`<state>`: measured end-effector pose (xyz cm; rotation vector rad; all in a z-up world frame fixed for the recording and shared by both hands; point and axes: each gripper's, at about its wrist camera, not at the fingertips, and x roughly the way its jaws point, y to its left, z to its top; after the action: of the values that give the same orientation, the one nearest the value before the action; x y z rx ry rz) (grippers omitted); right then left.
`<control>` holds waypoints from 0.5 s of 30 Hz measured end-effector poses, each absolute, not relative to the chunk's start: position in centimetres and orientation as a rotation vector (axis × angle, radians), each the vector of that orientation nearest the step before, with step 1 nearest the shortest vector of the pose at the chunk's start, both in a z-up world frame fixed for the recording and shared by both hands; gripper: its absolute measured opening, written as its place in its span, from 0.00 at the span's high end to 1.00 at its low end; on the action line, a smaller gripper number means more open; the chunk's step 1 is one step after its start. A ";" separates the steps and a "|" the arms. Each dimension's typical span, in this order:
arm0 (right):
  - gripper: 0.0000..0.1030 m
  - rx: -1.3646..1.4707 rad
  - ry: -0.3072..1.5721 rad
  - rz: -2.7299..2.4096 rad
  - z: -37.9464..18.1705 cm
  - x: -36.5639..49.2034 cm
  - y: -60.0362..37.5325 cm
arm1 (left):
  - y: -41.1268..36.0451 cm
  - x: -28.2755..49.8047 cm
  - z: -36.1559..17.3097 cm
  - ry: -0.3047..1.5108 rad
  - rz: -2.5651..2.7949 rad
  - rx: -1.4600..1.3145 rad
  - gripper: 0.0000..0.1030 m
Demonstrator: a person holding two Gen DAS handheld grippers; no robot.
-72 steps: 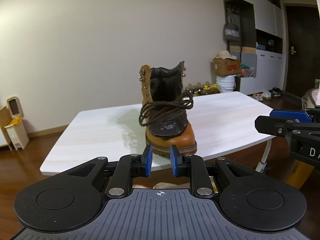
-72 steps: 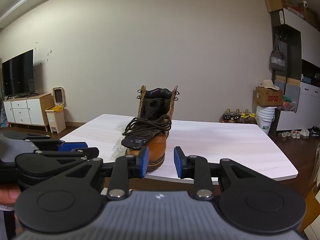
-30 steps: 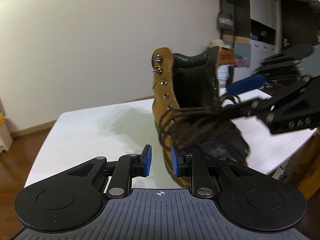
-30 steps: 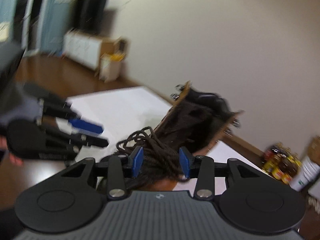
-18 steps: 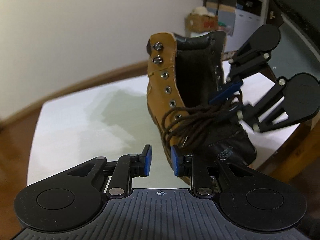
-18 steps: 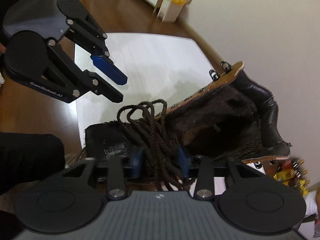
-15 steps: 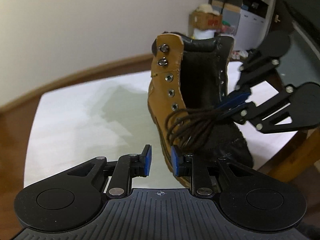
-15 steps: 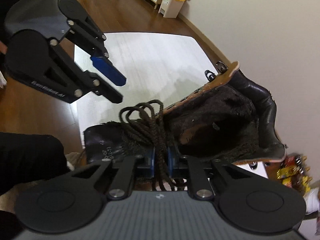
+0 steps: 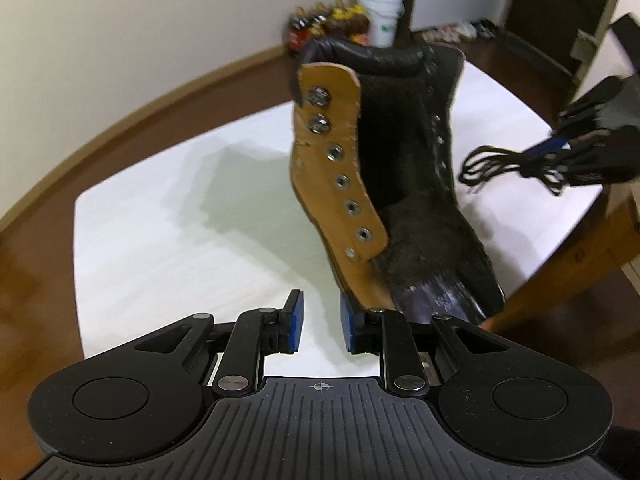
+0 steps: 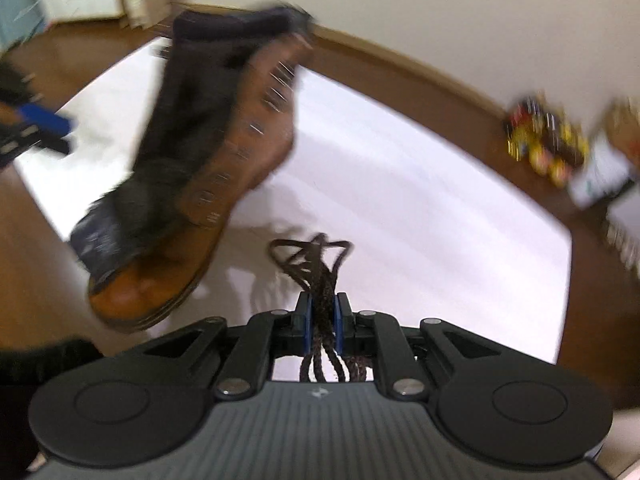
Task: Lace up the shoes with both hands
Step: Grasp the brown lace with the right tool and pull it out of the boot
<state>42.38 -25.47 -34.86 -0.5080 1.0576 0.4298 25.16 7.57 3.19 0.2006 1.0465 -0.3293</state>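
A tan lace-up boot (image 9: 340,184) stands on the white table (image 9: 160,220) with its tongue bare and its eyelets empty. My left gripper (image 9: 320,324) hangs open just before the boot's toe, nothing between its fingers. My right gripper (image 10: 321,320) clamps a bundle of dark brown shoelace (image 10: 316,264) over the table, to the right of the boot (image 10: 224,152); its jaws are opening slightly, but the pads still press the cords. In the left wrist view the shoelace bundle (image 9: 492,164) dangles from the right gripper (image 9: 560,148), apart from the boot.
The table's near edge runs close to the boot's toe, with brown wooden floor beyond. Bottles (image 10: 544,140), a white bucket (image 9: 380,12) and cardboard boxes stand on the floor by the far wall. The right wrist view is motion-blurred.
The right gripper closed on the shoelace bundle lying on the boot's tongue, lifted it off and carried it right, clear of the boot. The left gripper rose and tilted downward.
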 end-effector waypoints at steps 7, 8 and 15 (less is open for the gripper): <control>0.69 -0.431 1.116 0.256 -37.6 43.1 -29.3 | 6.5 26.0 3.2 1.072 -0.355 0.210 0.79; 0.69 -0.375 1.116 0.251 -37.1 42.7 -30.0 | 6.4 26.2 3.3 1.076 -0.355 0.204 0.80; 0.69 -0.140 1.161 0.305 -35.7 41.8 -31.0 | 4.5 28.4 3.0 1.104 -0.324 0.213 0.79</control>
<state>41.80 -31.03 -35.66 -0.1396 1.1609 0.3052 28.40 4.54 2.97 0.2131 1.1044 -0.3245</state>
